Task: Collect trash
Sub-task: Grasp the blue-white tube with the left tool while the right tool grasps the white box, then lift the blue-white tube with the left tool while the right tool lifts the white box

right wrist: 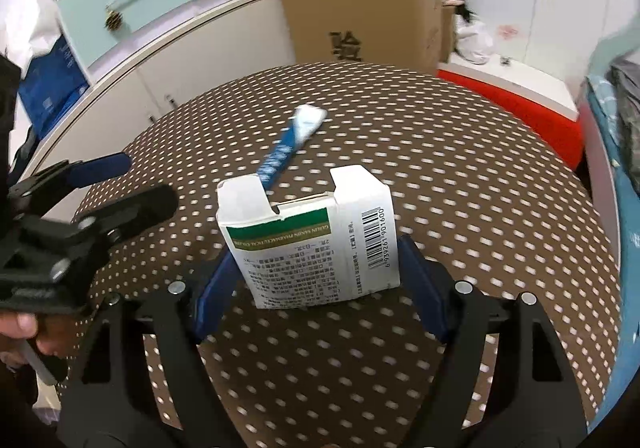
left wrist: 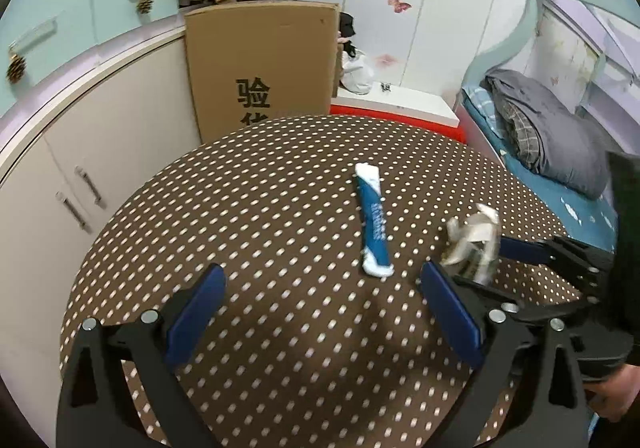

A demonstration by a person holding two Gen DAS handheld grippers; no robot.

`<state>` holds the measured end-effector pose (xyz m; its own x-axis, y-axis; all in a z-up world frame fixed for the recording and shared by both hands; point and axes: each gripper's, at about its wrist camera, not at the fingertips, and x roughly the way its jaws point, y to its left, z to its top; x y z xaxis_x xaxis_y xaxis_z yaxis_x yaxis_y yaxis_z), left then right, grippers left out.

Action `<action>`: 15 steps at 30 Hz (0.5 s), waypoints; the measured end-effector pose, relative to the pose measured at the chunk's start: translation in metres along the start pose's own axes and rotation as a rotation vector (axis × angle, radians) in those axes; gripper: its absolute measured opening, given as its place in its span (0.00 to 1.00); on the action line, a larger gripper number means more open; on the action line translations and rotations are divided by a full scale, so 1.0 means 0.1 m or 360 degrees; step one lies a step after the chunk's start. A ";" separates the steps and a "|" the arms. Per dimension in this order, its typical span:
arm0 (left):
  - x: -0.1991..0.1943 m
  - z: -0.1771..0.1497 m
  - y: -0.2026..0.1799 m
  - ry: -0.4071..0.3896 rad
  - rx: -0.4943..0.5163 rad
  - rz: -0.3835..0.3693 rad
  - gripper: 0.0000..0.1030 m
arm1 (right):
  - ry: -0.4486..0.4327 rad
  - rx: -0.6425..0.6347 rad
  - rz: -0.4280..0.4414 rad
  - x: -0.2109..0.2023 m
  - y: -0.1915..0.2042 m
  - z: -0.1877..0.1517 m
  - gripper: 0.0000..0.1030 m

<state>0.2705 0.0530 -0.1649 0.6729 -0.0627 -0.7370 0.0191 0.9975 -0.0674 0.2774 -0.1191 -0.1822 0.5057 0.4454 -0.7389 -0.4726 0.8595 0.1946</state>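
Your left hand-held gripper [left wrist: 320,304] hovers low over the brown, white-dotted tabletop [left wrist: 256,216] with its blue-padded fingers spread wide apart and nothing between them. That reads as a gripper kept ready for the next piece of trash.

Just ahead of it lies the blue-and-white flattened tube wrapper [left wrist: 373,222], resting free on the cloth and touching neither gripper. Its long axis runs away from you and slightly leftward in the left wrist view, the wide white crimped end pointing toward the brown cardboard carton [left wrist: 260,64] behind the tabletop, the rounded white end nearest your left gripper. To take it across its narrow width, you would probably need to bring the fingers in from either long side, not along its length.

Further right, your right hand-held gripper [right wrist: 316,272] is clamped on the white medicine box with a green band and barcode [right wrist: 316,244]. The pads press its two opposite side faces, so the box stands upright above the tabletop, with its torn, open flaps pointing away from you. In the left wrist view the box is blurred. I judge it is held this way for carrying to a bin, though no bin is visible in either view.
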 end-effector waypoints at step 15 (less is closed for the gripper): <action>0.66 0.19 -0.41 0.0143 0.0260 -0.0032 0.20 | -0.0191 0.0356 -0.0151 -0.76 -0.70 -0.28 0.73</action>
<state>0.3276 0.0090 -0.1980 0.6024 -0.0777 -0.7944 0.1566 0.9874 0.0221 0.2511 -0.2201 -0.1575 0.6283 0.3750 -0.6817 -0.2543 0.9270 0.2756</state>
